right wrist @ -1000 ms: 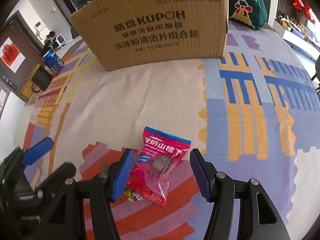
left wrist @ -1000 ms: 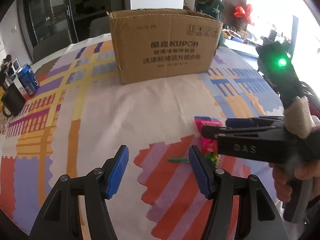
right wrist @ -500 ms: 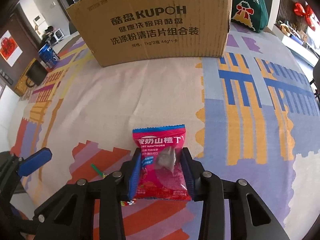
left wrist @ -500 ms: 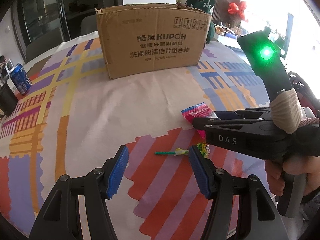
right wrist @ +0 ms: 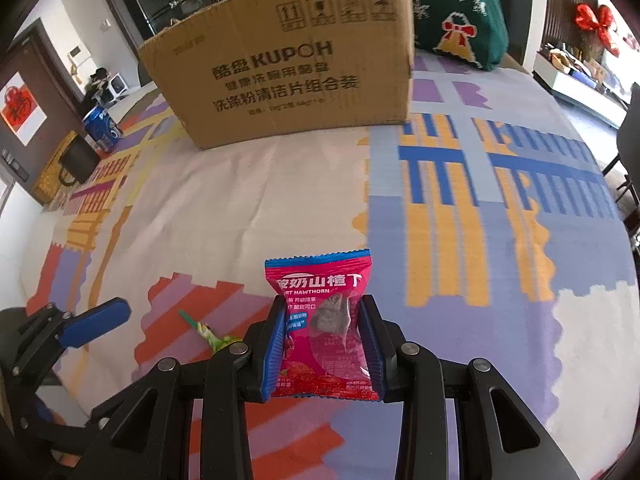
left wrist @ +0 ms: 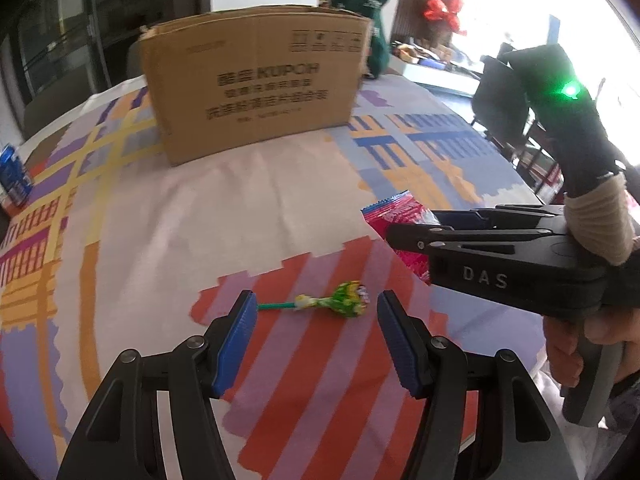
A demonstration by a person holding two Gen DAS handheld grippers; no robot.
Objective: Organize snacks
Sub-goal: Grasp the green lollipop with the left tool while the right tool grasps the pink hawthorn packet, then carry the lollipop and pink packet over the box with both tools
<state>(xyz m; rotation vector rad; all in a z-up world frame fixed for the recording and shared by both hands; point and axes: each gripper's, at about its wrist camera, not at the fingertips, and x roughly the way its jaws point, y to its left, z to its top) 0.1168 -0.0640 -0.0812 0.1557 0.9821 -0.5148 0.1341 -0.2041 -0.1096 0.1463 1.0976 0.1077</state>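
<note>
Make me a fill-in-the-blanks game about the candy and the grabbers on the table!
1. The right gripper has its jaws shut on a pink snack ____.
2. The lollipop lies between the open jaws of the ____ gripper.
3. The cardboard box stands on the colourful ____.
4. Beside the box stands a ____ Christmas bag.

Missing words: packet; left; tablecloth; green

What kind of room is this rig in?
Most likely a home dining or living area. A table under a patterned tablecloth holds a reused cardboard box, a soda can and a green Christmas bag; dark glass-door cabinets line the back wall.
</note>
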